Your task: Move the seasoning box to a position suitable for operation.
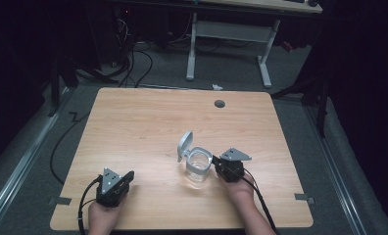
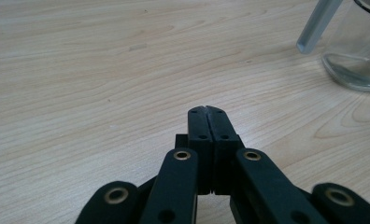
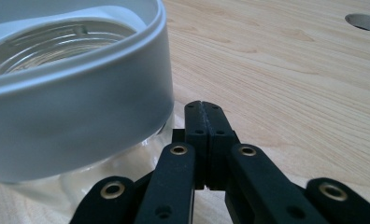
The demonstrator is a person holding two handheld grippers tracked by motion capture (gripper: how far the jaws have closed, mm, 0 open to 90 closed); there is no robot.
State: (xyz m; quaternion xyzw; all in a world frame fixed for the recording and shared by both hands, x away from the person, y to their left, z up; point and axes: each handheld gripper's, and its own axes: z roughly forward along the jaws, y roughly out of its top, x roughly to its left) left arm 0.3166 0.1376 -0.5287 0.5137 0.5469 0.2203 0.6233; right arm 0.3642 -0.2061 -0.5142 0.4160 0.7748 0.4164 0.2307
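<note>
1. A clear glass jar [image 1: 198, 169] stands upright on the wooden table [image 1: 148, 127], a little right of the middle and toward the person's side. It has a grey collar around its mouth.
2. Its grey lid [image 1: 184, 145] is flipped open and stands up tilted at the jar's far left edge, hinged to the collar.
3. In the right gripper view the collar [image 3: 80, 107] looms close on the left, with the glass wall below it. The inside is seen through the open mouth; what it contains cannot be told.
4. The right gripper [image 1: 218, 166] sits just beside the jar's right side, held by the person's right hand [image 1: 241, 191]. Its jaws are pressed together with nothing between them, the tip [image 3: 204, 109] next to the collar; whether it touches the jar cannot be told.
5. The left gripper [image 1: 128, 177] is near the table's front edge, well apart from the jar, in the left hand [image 1: 104, 215]. Its jaws are likewise clenched on nothing, the tip [image 2: 205, 112] low over bare wood.
6. In the left gripper view the jar's base [image 2: 356, 70] and the lid's edge [image 2: 316, 25] appear at the upper right.
7. A round hole [image 1: 219, 104] sits near the table's far edge.
8. Beyond the table a white desk frame [image 1: 231, 44] stands on the grey floor [image 1: 167, 63].
</note>
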